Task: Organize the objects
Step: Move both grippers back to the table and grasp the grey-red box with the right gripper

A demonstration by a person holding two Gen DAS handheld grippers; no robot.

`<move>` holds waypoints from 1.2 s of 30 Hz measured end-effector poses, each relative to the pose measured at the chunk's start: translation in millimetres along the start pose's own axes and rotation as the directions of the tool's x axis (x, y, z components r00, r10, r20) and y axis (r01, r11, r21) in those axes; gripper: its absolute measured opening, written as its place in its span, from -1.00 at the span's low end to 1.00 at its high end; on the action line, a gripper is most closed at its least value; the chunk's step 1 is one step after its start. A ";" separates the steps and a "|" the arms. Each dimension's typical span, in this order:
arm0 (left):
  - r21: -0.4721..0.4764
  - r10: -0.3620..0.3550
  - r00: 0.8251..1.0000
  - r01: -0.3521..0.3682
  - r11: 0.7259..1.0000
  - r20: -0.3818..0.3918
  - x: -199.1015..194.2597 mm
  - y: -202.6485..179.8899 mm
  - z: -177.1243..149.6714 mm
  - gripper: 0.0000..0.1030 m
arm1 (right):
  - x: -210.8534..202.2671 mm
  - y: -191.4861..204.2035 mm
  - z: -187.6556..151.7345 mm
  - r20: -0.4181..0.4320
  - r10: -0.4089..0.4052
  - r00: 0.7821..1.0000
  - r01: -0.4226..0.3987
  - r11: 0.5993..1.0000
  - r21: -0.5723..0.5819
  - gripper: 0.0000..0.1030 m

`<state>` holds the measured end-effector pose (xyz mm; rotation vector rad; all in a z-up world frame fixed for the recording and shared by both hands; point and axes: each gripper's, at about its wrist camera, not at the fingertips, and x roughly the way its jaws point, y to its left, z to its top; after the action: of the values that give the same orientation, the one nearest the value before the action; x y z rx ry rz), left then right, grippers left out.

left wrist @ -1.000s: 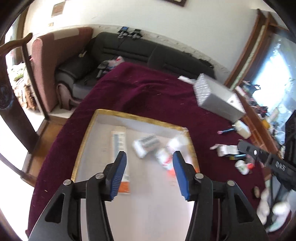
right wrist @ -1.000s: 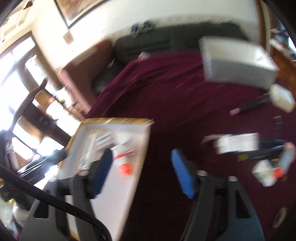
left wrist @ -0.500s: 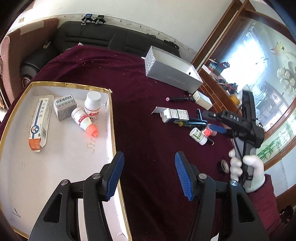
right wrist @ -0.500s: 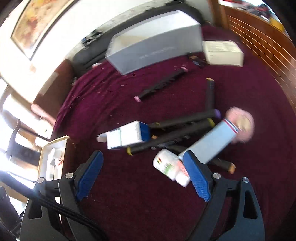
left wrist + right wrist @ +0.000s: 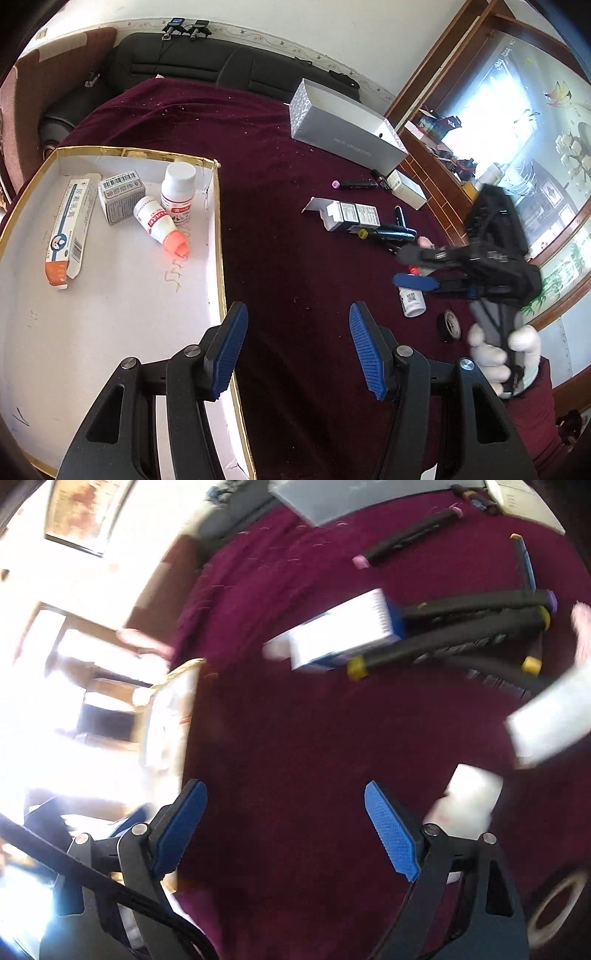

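Maroon-clothed bench (image 5: 280, 266) before a dark sofa (image 5: 221, 70), gold-edged tray (image 5: 110, 332) at left, both hand-held grippers released, right view blurry, perhaps over scattered markers (image 5: 476, 605).

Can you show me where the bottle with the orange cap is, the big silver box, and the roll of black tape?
bottle with the orange cap (image 5: 157, 221), left wrist view, on its white labelled body.
big silver box (image 5: 343, 129), left wrist view, on its long side face.
roll of black tape (image 5: 448, 325), left wrist view, on its ring.
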<state>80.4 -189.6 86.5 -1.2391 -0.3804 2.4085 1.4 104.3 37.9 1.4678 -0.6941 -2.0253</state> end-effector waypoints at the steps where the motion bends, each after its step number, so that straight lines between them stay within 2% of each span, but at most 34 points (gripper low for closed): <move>1: 0.007 -0.002 1.000 0.002 1.000 0.000 -0.5 -1.9 -1.1 -0.01 | -15.1 5.3 -4.3 0.049 0.009 0.999 -0.008 1.000 -0.019 0.72; 2: 0.011 -0.003 1.000 0.003 1.000 -0.001 -0.5 -3.2 -1.8 -0.01 | -29.9 8.4 -6.7 0.097 -0.013 0.995 0.016 0.999 -0.031 0.72; 3: 0.013 -0.006 1.000 0.006 1.000 -0.002 -0.3 -4.4 -1.9 -0.01 | -50.6 10.9 -9.8 0.170 -0.102 0.980 0.109 0.993 -0.035 0.72; 4: 0.016 -0.012 1.000 0.012 1.000 -0.005 -0.2 -5.8 -2.5 -0.01 | -63.5 11.0 -12.5 0.215 -0.184 0.959 0.195 0.980 -0.029 0.72; 5: 0.019 -0.016 1.000 0.016 1.000 -0.006 0.2 -7.3 -2.9 -0.01 | -77.4 8.4 -16.0 0.254 -0.290 0.923 0.303 0.953 -0.011 0.72; 7: 0.033 -0.025 1.000 0.025 0.999 -0.007 0.4 -11.4 -5.3 -0.01 | -95.0 -3.1 -23.2 0.285 -0.390 0.876 0.399 0.917 0.027 0.72; 8: 0.039 -0.025 1.000 0.025 0.999 -0.011 1.6 -13.4 -6.1 -0.01 | -102.1 -13.1 -28.6 0.283 -0.415 0.865 0.418 0.907 0.053 0.72; 13: 0.080 -0.020 0.998 0.024 0.996 -0.057 16.0 -31.7 -10.9 -0.01 | -111.2 -53.2 -52.9 0.258 -0.493 0.831 0.465 0.870 0.166 0.72; 14: 0.087 -0.017 0.998 0.022 0.996 -0.061 17.9 -35.2 -11.9 -0.01 | -112.0 -61.0 -53.5 0.257 -0.496 0.830 0.458 0.868 0.193 0.72; 18: 0.100 -0.018 0.996 0.027 0.995 -0.091 26.4 -52.0 -17.5 -0.01 | -108.6 -82.5 -39.5 0.267 -0.460 0.847 0.390 0.879 0.276 0.72; 20: 0.120 -0.007 0.995 0.019 0.993 -0.096 27.9 -60.2 -20.2 -0.01 | -104.8 -82.6 -32.2 0.259 -0.497 0.828 0.420 0.857 0.299 0.71; 21: 0.133 0.004 0.995 0.009 0.991 -0.096 28.4 -64.9 -20.9 -0.01 | -99.8 -84.2 -26.5 0.251 -0.529 0.811 0.451 0.837 0.309 0.65; 24: 0.173 0.033 0.995 -0.016 0.985 -0.093 33.1 -80.0 -19.4 -0.01 | -87.5 -92.8 -12.1 0.226 -0.605 0.764 0.523 0.785 0.333 0.24; 25: 0.188 0.038 0.995 -0.020 0.982 -0.093 36.6 -86.9 -17.8 -0.01 | -85.6 -97.5 -9.7 0.220 -0.619 0.754 0.532 0.772 0.347 0.01; 26: 0.206 0.044 0.995 -0.024 0.978 -0.093 41.7 -95.2 -16.3 -0.01 | -85.7 -100.6 -10.8 0.220 -0.622 0.751 0.532 0.768 0.356 -0.08; 28: 0.235 0.057 0.994 -0.032 0.971 -0.097 54.5 -109.3 -14.0 -0.01 | -85.9 -106.7 -12.5 0.223 -0.633 0.742 0.538 0.759 0.367 -0.54; 34: 0.258 0.071 0.985 -0.029 0.966 -0.156 109.8 -145.7 -9.6 -0.01 | -104.8 -112.6 -34.5 0.231 -0.635 0.737 0.550 0.762 0.341 -0.53; 36: 0.261 0.094 0.982 -0.049 0.964 -0.166 128.7 -154.2 -8.5 -0.01 | -112.2 -115.9 -43.2 0.233 -0.623 0.747 0.538 0.772 0.338 -0.53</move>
<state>54.9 7.1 54.1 -1.3522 0.0298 2.2932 57.6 260.9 23.4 1.6508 -0.6955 -2.8158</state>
